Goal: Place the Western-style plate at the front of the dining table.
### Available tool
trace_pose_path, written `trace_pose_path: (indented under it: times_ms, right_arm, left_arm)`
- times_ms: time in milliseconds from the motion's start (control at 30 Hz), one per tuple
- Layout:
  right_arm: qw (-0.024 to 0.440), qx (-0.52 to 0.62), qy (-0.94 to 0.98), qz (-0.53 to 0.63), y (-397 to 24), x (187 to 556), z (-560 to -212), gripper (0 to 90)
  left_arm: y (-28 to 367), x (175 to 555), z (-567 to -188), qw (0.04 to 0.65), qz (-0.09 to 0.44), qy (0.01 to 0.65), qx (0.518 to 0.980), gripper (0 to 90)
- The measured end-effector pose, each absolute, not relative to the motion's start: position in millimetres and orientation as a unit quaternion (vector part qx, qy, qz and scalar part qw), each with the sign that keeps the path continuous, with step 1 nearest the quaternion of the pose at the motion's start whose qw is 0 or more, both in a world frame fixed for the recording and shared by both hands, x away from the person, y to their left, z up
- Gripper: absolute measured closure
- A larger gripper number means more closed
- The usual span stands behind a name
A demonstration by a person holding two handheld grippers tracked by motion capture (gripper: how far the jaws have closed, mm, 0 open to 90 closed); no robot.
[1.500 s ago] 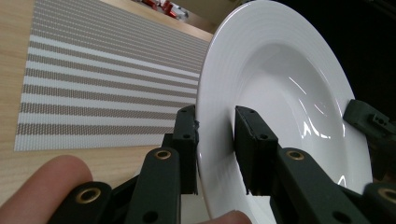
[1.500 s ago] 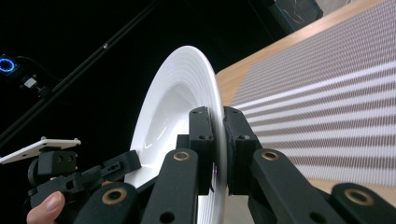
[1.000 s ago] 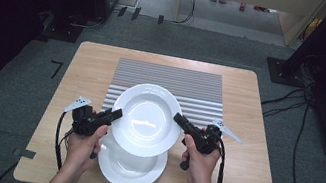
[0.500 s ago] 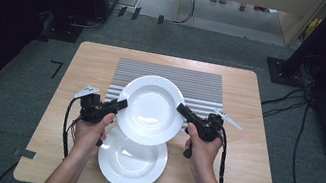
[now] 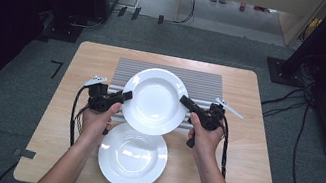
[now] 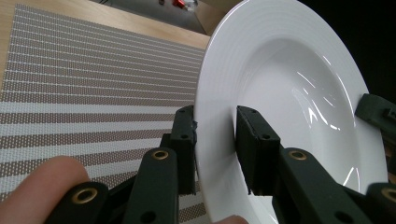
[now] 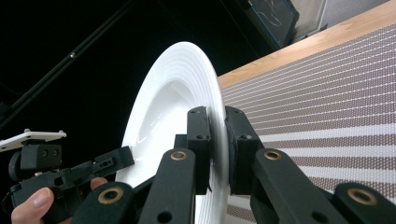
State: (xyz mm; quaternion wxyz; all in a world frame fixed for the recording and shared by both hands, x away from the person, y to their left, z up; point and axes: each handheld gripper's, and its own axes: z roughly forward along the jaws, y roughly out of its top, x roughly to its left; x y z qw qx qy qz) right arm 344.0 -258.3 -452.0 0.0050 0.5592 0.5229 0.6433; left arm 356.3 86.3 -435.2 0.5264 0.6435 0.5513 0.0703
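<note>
At frame centre, the left gripper and right gripper are carrying a white plate, jaws pinching opposite rims, likely needing level lowering onto the striped mat.

Wooden table on grey carpet floor, dark surroundings, cables

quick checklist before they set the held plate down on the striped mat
1. Left gripper clamped on the rim of the held plate: ok.
2. Right gripper clamped on the opposite rim: ok.
3. Held plate lifted off the second plate on the table: ok.
4. Striped mat free of other things where it shows: ok.
5. Mat area under the held plate free: cannot tell, hidden.
6. Plate level between the two grippers: cannot tell.
</note>
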Motion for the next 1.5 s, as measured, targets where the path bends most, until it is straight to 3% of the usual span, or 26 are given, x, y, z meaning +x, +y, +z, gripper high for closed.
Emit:
trace_pose_path:
  times_ms: [600, 1500]
  right_arm:
    - [-0.003, 0.580, 0.522, 0.625, -265.1, 383.0, -456.8, 83.1]
    - [-0.038, 0.664, 0.479, 0.573, -278.2, 443.7, -501.5, 82.8]
  left_arm:
    - [77.6, 402.5, -439.4, 0.497, 0.046, 0.568, 0.654, 70.0]
    - [59.4, 469.6, -479.7, 0.429, -0.033, 0.626, 0.650, 70.2]
